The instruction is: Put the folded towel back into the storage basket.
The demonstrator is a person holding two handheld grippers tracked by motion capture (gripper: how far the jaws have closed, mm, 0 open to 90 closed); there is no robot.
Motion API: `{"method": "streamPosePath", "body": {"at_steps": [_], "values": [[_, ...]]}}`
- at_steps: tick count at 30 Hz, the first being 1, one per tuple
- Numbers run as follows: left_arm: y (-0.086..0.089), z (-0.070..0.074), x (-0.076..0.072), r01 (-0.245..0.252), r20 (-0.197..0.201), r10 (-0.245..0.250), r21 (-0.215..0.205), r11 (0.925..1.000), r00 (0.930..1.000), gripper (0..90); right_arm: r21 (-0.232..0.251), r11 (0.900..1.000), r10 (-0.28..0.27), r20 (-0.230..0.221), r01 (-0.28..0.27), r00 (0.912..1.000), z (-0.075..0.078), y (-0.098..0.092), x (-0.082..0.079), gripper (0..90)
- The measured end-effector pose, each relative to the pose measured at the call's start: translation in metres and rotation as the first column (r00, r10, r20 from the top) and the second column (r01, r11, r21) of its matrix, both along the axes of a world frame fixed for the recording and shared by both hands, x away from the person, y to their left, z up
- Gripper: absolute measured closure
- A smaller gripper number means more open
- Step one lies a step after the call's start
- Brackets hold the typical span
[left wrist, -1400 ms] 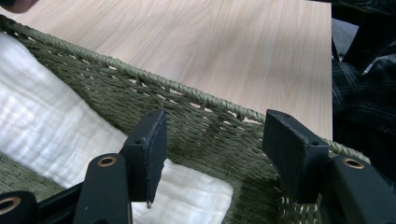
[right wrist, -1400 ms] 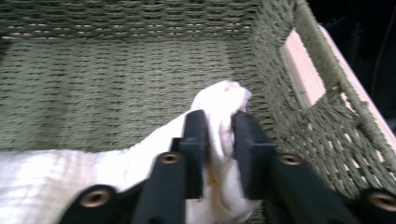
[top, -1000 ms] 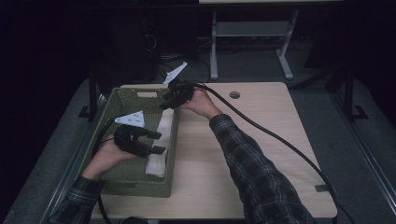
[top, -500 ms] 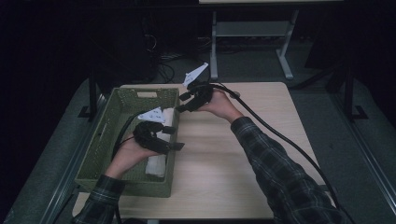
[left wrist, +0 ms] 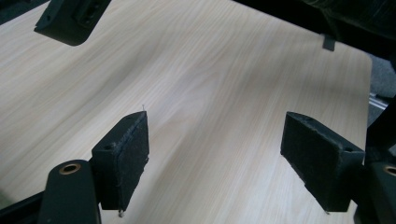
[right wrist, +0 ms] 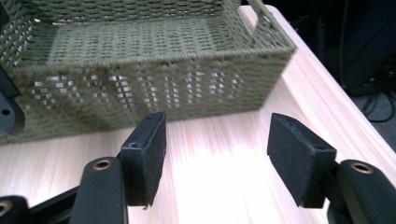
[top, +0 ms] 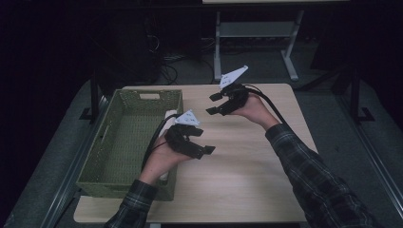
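Dark room, wooden table (top: 247, 166). Both claws withdrawn from basket (top: 128, 137) since earlier frames: left claw (top: 202, 151), right claw (top: 215, 104), jaws opened apart, nothing held; white item left behind basket-side of left claw, deposit judged complete.

The room is dark; light falls mainly on the pale wooden table (top: 247, 175). Grey floor (top: 332, 99) surrounds it. Behind stands a white metal frame (top: 256, 35), with loose cables (top: 176, 59) lying in shadow beside it.

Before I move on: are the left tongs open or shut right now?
Open. The left tongs have just been opening; their pads stand wide apart with nothing between them, only bare table beyond.
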State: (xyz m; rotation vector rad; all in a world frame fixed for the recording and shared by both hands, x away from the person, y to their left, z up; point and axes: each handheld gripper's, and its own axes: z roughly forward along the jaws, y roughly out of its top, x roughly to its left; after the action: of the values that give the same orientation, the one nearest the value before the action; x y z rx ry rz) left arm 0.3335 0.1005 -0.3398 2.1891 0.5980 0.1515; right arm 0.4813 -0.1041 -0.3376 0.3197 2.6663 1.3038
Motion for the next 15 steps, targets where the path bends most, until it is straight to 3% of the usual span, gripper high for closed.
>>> {"method": "streamPosePath", "body": {"at_steps": [10, 15], "values": [[-0.03, -0.013, -0.004, 0.008, 0.031, -0.009, 0.011, 0.9999, 0.9995, 21.4, 0.017, 0.995, -0.095, -0.012, 0.095, 0.9954, -0.011, -0.055, -0.014, 31.1], [-0.041, -0.02, -0.009, 0.009, 0.033, -0.01, 0.03, 0.9995, 0.9994, 21.4, 0.012, 0.99, -0.143, -0.021, 0.143, 0.9895, -0.02, -0.071, -0.02, 28.7]]}}
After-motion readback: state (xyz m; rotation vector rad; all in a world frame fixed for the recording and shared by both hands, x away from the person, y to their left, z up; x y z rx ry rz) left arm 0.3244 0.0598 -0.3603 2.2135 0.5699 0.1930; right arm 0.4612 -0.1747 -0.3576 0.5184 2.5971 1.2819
